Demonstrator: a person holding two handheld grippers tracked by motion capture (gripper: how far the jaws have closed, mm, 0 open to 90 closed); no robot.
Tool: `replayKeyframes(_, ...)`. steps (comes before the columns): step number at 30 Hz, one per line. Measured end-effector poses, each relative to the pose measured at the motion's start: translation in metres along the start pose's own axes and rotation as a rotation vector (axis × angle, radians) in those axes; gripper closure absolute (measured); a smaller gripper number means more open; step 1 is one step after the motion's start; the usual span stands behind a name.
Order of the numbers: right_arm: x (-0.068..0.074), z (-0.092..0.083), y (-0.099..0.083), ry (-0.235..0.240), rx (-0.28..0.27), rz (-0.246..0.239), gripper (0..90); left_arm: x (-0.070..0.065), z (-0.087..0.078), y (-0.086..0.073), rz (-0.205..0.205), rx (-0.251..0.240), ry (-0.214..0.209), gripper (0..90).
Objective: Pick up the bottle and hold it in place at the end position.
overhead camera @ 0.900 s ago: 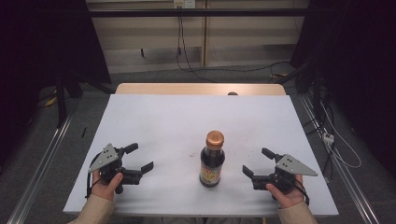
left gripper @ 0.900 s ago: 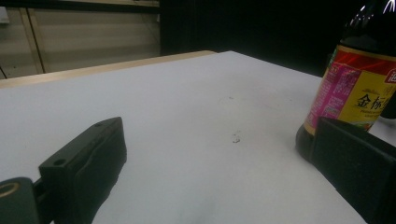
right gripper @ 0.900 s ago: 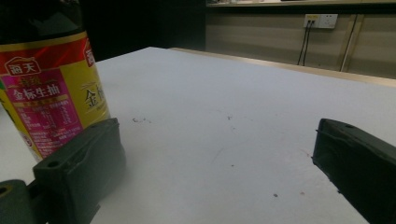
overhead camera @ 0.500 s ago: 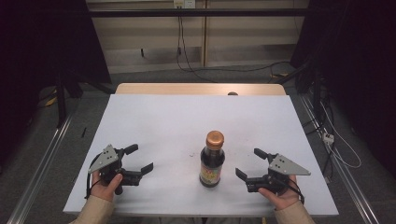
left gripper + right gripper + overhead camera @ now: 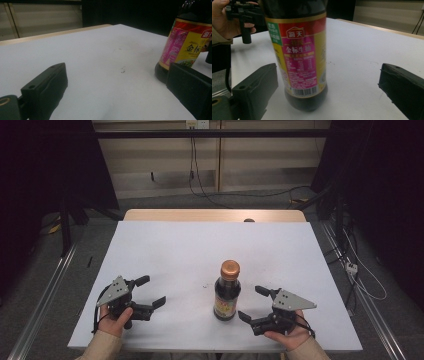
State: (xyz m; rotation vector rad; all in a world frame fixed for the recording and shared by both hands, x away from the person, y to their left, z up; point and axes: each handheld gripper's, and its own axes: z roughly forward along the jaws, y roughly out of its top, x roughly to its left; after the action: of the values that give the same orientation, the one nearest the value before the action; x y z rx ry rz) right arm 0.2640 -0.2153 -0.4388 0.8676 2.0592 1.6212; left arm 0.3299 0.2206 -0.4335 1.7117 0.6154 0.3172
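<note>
A dark soy sauce bottle [image 5: 227,292] with a copper cap and a red and yellow label stands upright near the front middle of the white table [image 5: 175,250]. My right gripper [image 5: 251,303] lies just to its right, open, jaws pointing at the bottle without touching it. In the right gripper view the bottle [image 5: 299,50] stands close, nearer the left jaw, with the gripper [image 5: 328,86] open around empty space. My left gripper [image 5: 152,291] rests open at the front left, well apart from the bottle. In the left gripper view the bottle [image 5: 186,45] rises behind the right jaw.
The table's far wooden edge [image 5: 215,215] carries a small dark object [image 5: 248,220]. Metal rails [image 5: 40,305] run along both sides on the floor, and cables [image 5: 360,275] trail at the right. The other hand [image 5: 227,20] with its gripper appears beyond the bottle in the right gripper view.
My right gripper has slid left, closer to the bottle, with its jaws still wide. The left gripper and the bottle have stayed in place.
</note>
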Motion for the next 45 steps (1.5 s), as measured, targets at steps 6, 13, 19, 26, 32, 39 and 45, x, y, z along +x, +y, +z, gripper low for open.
replayKeyframes(6,0.008,0.007,0.001,0.04,0.002,-0.01,1.9,0.001,0.0,-0.001,0.0,0.008,0.005,3.7)
replayKeyframes(13,0.014,0.019,0.003,0.063,0.016,-0.005,4.7,0.0,0.001,-0.001,0.014,0.015,0.003,3.7)
replayKeyframes(19,0.017,0.025,0.006,0.082,0.014,0.002,9.3,0.0,0.002,-0.002,0.01,0.018,0.002,3.7)
replayKeyframes(26,0.021,0.033,0.013,0.108,0.004,0.008,14.4,0.0,0.002,-0.001,0.027,0.024,0.002,3.8)
replayKeyframes(32,0.022,0.038,0.021,0.107,-0.023,0.042,16.9,0.0,0.002,-0.002,0.011,0.024,-0.001,3.8)
replayKeyframes(39,0.023,0.047,0.029,0.092,-0.021,0.041,20.5,0.0,0.002,-0.002,0.013,0.028,-0.002,4.1)
replayKeyframes(45,0.022,0.055,0.034,0.08,-0.031,0.057,25.7,0.0,0.002,-0.002,0.012,0.029,-0.005,4.1)
